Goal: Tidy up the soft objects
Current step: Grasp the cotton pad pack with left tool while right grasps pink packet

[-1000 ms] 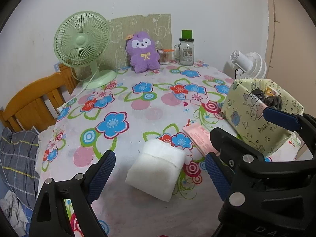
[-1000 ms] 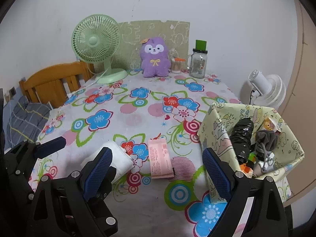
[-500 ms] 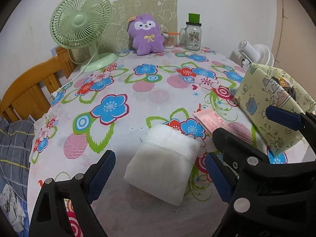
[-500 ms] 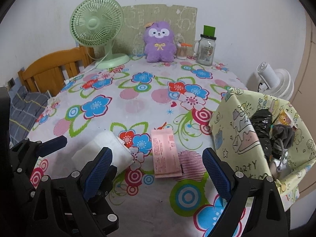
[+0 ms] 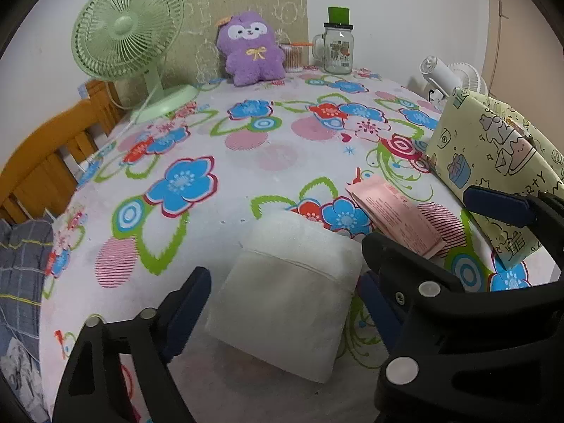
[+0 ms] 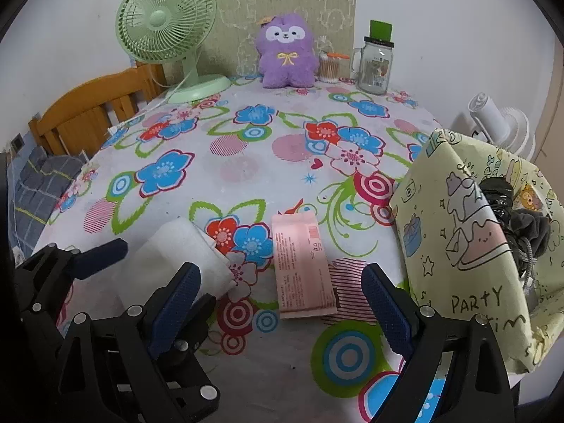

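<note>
Both tongs have dropped closer to the bench. The left tongs, apart and just narrowing, now straddle the white folded pad at lower center; the right tongs, apart, frame the pink packet. A grasp looks imminent.

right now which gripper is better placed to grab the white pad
Left. In its own view the left gripper already has the white pad between its open jaws, which have just been closing. The right gripper is lined up on the pink packet instead, with the pad off to its left.
</note>
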The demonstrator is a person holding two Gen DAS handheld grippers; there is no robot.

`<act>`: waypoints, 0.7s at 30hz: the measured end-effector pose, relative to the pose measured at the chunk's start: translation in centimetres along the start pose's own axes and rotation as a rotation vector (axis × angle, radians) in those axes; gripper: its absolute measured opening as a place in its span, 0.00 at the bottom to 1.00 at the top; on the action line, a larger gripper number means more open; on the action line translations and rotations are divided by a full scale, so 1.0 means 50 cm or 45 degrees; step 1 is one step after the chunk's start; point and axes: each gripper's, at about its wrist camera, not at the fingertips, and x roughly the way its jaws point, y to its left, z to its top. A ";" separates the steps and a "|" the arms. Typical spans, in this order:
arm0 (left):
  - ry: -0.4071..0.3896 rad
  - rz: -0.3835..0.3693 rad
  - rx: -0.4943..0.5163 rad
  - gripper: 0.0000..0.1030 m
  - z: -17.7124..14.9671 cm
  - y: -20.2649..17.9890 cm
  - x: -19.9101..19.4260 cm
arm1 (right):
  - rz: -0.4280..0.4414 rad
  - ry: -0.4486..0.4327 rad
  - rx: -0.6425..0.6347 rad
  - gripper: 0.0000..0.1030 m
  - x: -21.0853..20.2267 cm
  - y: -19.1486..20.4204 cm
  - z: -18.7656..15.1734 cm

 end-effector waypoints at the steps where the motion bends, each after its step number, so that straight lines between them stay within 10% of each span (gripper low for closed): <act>1: 0.010 -0.005 -0.006 0.82 0.000 0.001 0.006 | 0.000 0.004 -0.001 0.92 0.003 -0.001 0.000; 21: 0.020 -0.012 -0.094 0.67 -0.002 0.045 0.026 | -0.011 0.075 0.061 0.79 0.061 -0.014 0.010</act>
